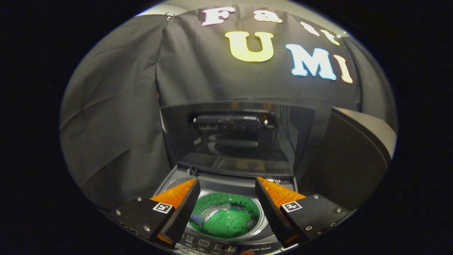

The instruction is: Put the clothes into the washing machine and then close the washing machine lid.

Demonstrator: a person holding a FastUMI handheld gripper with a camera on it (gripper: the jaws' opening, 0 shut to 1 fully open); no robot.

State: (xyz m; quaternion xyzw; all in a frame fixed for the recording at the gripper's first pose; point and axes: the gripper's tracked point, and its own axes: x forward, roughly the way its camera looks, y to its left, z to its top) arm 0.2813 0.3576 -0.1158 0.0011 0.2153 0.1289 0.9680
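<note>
My gripper [226, 184] hangs above the washing machine [170, 184] with its 2 fingers spread wide apart and nothing between them. Seen through the gap between the fingers, the green clothes [228, 223] lie bunched at the bottom of the drum [226, 200], so I judge the loading step done. The lid [237, 138] stands raised and roughly upright beyond the fingers, hinged at the back of the opening, its glossy dark panel facing me. The control panel [208, 244] sits at the near rim, just under the fingers. Assessment of the lid: a rigid, flat panel, probably moderate in weight and smooth, so pads could slip on its face. I judge the best hold to be its free upper edge, near the middle, or a push from behind that edge to tip it forward on the hinge. Risk noted: once past balance it may drop under its own weight and slam, so it wants guiding down. The cloth itself is soft and limp and needs no further handling.
</note>
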